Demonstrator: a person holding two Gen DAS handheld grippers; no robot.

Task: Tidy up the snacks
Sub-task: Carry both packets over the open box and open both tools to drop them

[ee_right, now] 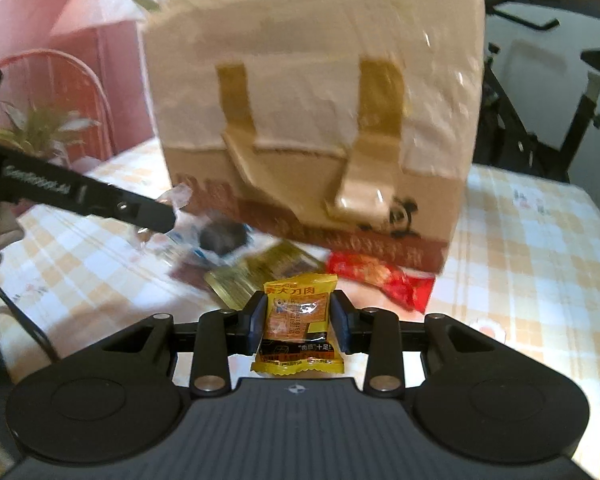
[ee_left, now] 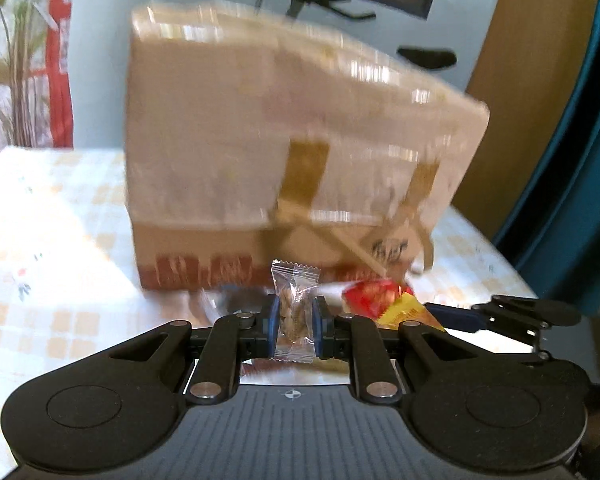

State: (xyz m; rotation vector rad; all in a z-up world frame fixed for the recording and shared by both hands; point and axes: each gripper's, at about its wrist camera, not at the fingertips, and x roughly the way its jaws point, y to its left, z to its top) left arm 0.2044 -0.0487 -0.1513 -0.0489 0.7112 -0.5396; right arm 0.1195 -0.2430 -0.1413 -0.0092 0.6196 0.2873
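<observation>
My left gripper (ee_left: 296, 316) is shut on a clear-wrapped nut snack (ee_left: 294, 312), held upright above the table. My right gripper (ee_right: 298, 316) is shut on a yellow snack packet (ee_right: 298, 330). A tall cardboard box (ee_left: 284, 136) with tape and a red band stands just ahead; it also shows in the right wrist view (ee_right: 316, 120). A red snack packet (ee_right: 380, 278), a gold packet (ee_right: 256, 276) and a dark wrapped snack (ee_right: 222, 238) lie on the table by the box. The left gripper's arm (ee_right: 80, 194) crosses the right wrist view at left.
The table has a yellow-checked cloth (ee_right: 532, 248). A red and yellow packet (ee_left: 384, 298) lies right of my left gripper. The other gripper (ee_left: 512, 314) shows at the right. A plant (ee_right: 40, 128) and a chair (ee_right: 80, 80) stand beyond the table's left edge.
</observation>
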